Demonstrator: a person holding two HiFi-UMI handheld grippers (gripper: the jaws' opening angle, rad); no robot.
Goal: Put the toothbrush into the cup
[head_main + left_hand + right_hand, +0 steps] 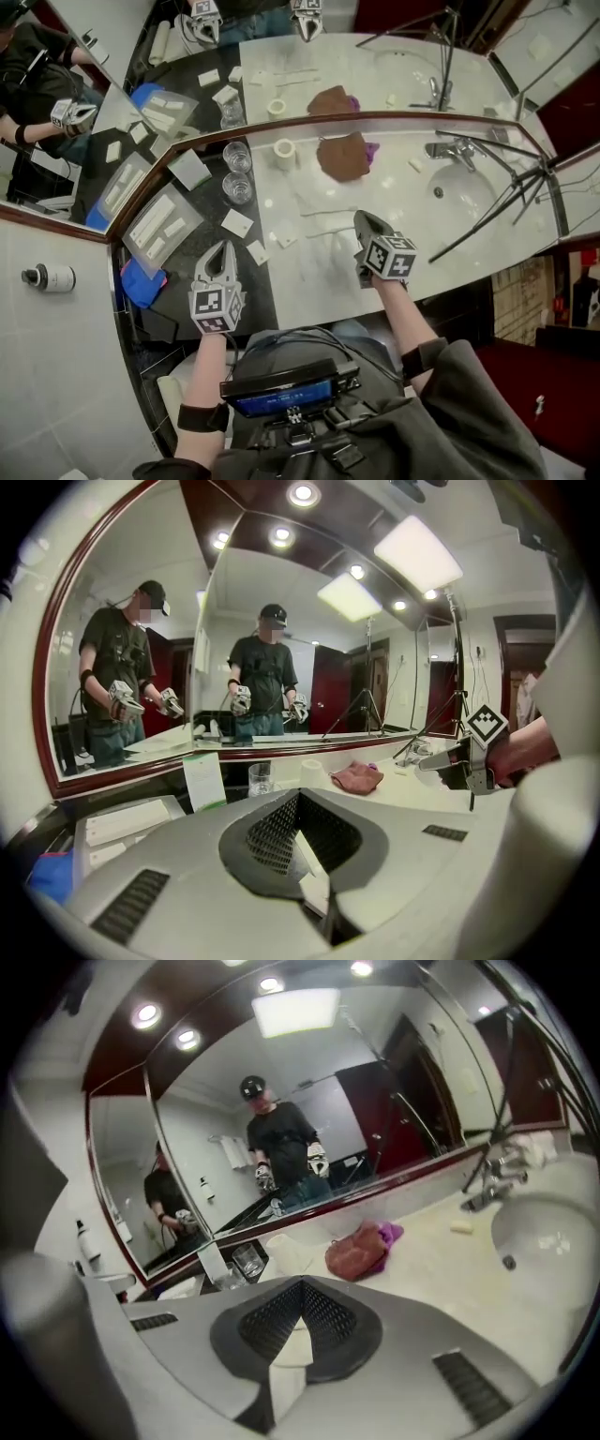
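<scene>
The white cup [284, 153] stands upright near the mirror, also showing in the left gripper view [310, 772] and the right gripper view [286, 1249]; nothing shows inside it. Two thin white sticks, one probably the toothbrush [325, 214], lie flat on the pale counter [309, 281]. My right gripper [361, 218] hangs above their right ends with its jaws shut [302, 1283] and no object visibly gripped. My left gripper [221, 247] is shut and empty [298, 799] over the dark tray area at the left.
Two drinking glasses [236, 172] stand left of the cup. A brown cloth [342, 157] lies to its right. The sink [459, 192] with its faucet [452, 150] and tripod legs [506, 192] fills the right. Small white packets [236, 223] and flat boxes [155, 225] lie at the left.
</scene>
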